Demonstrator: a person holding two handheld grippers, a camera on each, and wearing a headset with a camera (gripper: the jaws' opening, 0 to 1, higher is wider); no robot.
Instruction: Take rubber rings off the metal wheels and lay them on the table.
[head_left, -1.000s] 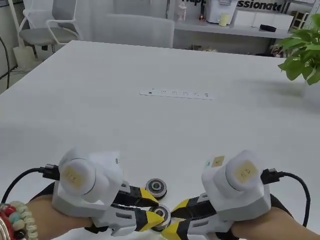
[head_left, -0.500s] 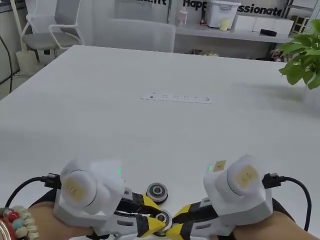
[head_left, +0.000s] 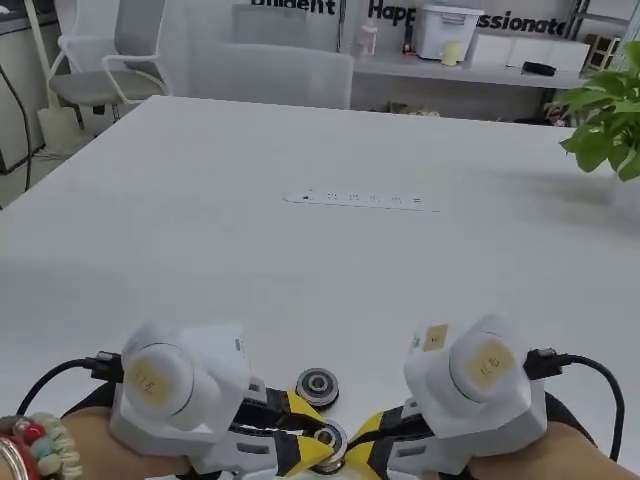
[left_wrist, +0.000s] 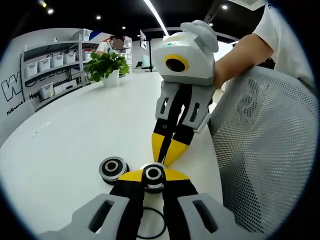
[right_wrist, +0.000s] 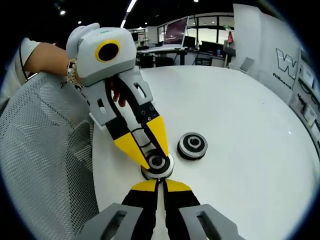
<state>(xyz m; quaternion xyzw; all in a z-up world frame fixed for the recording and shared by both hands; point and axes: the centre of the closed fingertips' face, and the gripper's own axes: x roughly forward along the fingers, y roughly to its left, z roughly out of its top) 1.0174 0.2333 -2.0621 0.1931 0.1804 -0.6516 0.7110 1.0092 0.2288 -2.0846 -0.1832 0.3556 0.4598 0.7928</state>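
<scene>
Working the stripping step at the near edge of the table (head_left: 300, 280): pinching a metal wheel (right_wrist: 157, 164) in the left hand-held gripper (left_wrist: 153, 175), near one loose rubber ring (left_wrist: 150, 222), with the right hand-held gripper (right_wrist: 160, 184) pressed together at the wheel's rim. Likely needing next a catch on the rubber and a pull clear, before turning to the second wheel (right_wrist: 192, 145) just beyond.

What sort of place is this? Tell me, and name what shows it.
Likely an office or meeting room: a large white table, an office chair at its far side, a potted plant on the table, and shelves of storage boxes along the wall.
</scene>
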